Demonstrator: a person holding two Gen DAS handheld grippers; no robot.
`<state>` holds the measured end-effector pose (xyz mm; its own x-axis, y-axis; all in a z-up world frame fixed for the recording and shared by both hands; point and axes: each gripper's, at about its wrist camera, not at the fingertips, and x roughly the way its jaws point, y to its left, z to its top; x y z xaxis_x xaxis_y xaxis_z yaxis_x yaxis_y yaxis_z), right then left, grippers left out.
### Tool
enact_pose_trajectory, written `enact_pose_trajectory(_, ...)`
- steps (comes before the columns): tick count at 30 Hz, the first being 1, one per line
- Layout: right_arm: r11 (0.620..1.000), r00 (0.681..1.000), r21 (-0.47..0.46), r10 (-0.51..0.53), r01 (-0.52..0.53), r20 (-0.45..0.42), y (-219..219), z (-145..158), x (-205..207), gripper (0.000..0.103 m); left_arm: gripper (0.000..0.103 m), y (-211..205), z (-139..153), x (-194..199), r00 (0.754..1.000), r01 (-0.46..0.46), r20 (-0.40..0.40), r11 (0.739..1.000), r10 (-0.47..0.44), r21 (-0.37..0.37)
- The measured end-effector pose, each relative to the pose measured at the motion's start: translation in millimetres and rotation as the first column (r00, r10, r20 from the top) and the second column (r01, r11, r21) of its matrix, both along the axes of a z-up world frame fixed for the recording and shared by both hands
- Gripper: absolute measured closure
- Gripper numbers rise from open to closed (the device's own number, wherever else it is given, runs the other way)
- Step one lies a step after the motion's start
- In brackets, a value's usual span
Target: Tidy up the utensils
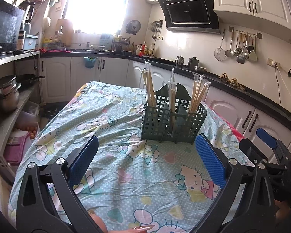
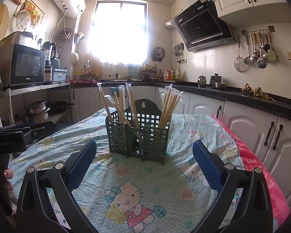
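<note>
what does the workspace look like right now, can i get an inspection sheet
surface: table under a wrinkled cartoon-print cloth; pink blanket along its right edge
job's things: green utensil caddy upright on the cloth; wrapped chopsticks standing in its compartments, some leaning
clutter: nothing seen loose on the cloth
grippers: left gripper and right gripper, jaws wide open, empty, short of the caddy
cables: nothing seen on the table; a cord hangs from a wall socket
surroundings: kitchen with window, range hood, microwave, hanging ladles, white cabinets
</note>
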<state>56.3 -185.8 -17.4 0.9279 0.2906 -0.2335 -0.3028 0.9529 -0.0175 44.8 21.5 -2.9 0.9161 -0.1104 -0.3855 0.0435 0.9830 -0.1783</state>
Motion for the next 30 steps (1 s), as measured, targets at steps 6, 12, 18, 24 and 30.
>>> enact_pose_trajectory(6, 1.0, 1.0, 0.002, 0.001, -0.001, -0.001, -0.1, 0.2, 0.1, 0.006, 0.011, 0.1, 1.5, 0.0, 1.0, 0.0, 0.0, 1.0, 0.0, 0.002)
enact_pose_trajectory(12, 1.0, 1.0, 0.001, 0.004, -0.004, 0.0, 0.5, 0.1, -0.5, 0.006, 0.011, -0.3, 1.8, -0.3, 1.0, 0.005, 0.0, 1.0, -0.005, 0.003)
enact_pose_trajectory(18, 1.0, 1.0, 0.001, 0.005, -0.005, 0.002, 1.3, 0.6, -0.8, 0.006, 0.011, -0.6, 1.7, -0.2, 1.0, 0.006, -0.001, 1.0, -0.006, 0.004)
enact_pose_trajectory(24, 1.0, 1.0, 0.003, 0.003, -0.003, 0.004, 1.1, 1.3, -0.9, 0.006, 0.011, -1.0, 1.4, 0.3, 1.0, 0.011, -0.002, 1.0, -0.011, 0.007)
enact_pose_trajectory(30, 1.0, 1.0, 0.005, -0.002, 0.002, 0.005, 0.4, 1.3, -1.8, 0.006, 0.011, -0.6, -3.8, 2.8, 1.0, 0.018, -0.019, 1.0, -0.018, 0.002)
